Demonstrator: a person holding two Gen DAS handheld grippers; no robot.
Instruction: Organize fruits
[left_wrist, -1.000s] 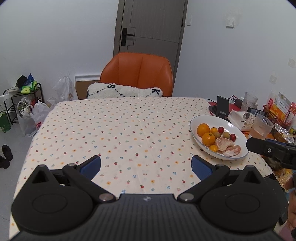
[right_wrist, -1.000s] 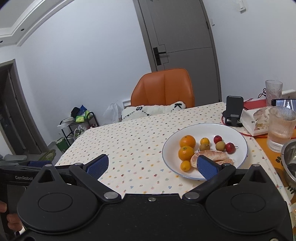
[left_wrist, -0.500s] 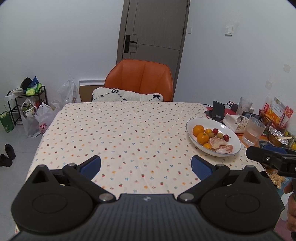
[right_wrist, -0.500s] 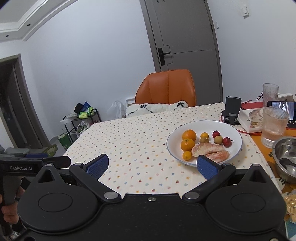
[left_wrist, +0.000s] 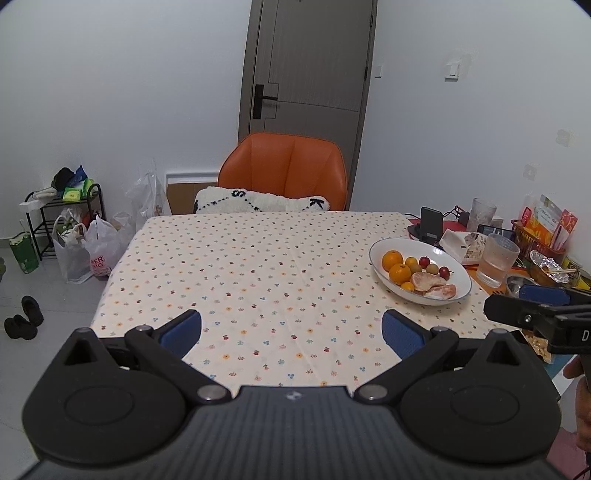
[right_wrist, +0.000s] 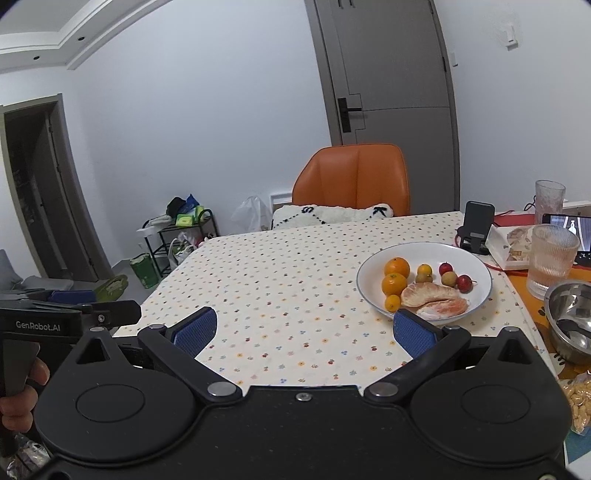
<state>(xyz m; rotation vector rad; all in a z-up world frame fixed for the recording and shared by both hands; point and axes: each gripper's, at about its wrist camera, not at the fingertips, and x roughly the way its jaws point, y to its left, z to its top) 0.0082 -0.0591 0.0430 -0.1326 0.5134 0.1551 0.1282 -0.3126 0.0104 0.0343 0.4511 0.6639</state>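
Two grippers – left gripper (left_wrist: 291, 332), right gripper (right_wrist: 303, 330) – spread wide, fruit plate (right_wrist: 480, 266) ahead

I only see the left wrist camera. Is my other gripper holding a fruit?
Observer: No. The right gripper is open, with nothing between its fingers.
Child: What's the shiny thing near it?
Observer: A steel bowl, right of the plate, with what looks like a spoon inside.
Child: Is there another door in the room?
Observer: Yes, a dark open doorway on the far left.
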